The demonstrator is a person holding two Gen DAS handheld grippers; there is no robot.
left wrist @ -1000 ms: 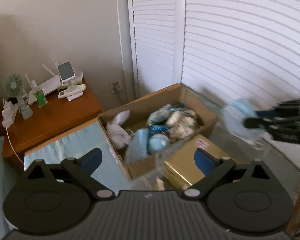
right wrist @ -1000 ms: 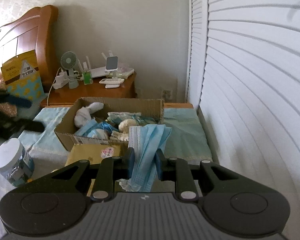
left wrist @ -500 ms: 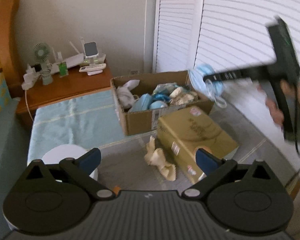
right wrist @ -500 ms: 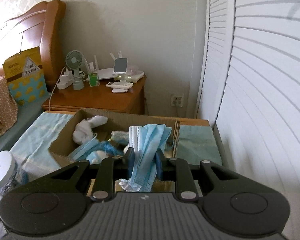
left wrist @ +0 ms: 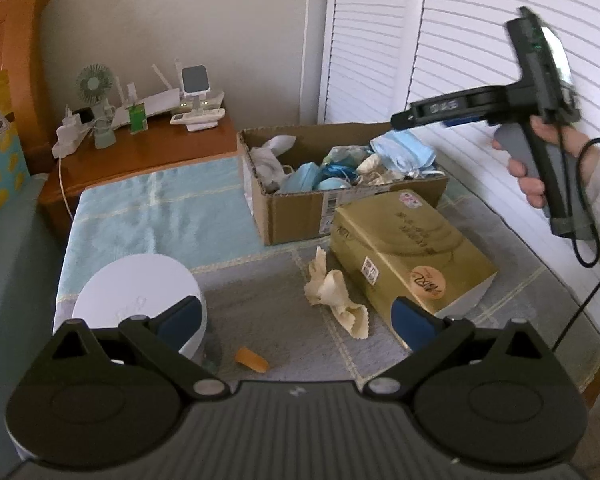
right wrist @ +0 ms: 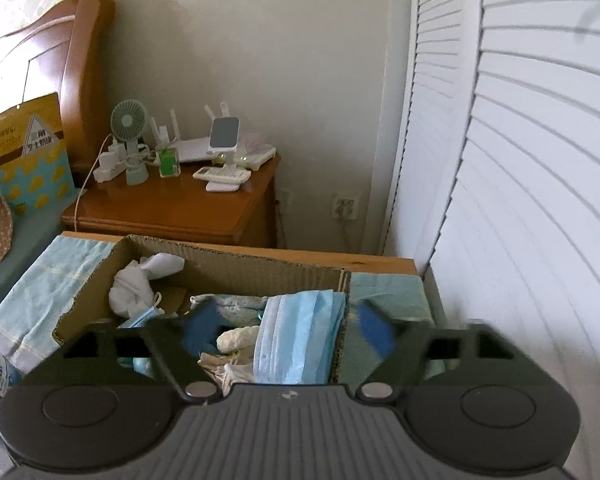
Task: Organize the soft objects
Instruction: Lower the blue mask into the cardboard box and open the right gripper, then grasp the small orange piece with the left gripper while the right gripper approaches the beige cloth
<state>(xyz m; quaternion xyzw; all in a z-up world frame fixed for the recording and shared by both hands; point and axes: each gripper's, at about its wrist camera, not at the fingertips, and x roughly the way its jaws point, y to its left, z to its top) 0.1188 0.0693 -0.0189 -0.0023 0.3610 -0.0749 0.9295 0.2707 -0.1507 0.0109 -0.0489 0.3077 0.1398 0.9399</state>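
Blue masks [right wrist: 300, 336] lie apparently loose between spread right tool [right wrist: 288, 334].

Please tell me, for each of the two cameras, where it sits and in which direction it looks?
Left wrist: sits on the left gripper, open, looking across the table at the cardboard box, gold box and right gripper in the person's hand.
Right wrist: sits on the right gripper, open above the box, facing the nightstand.
Both show the box, masks and nightstand.
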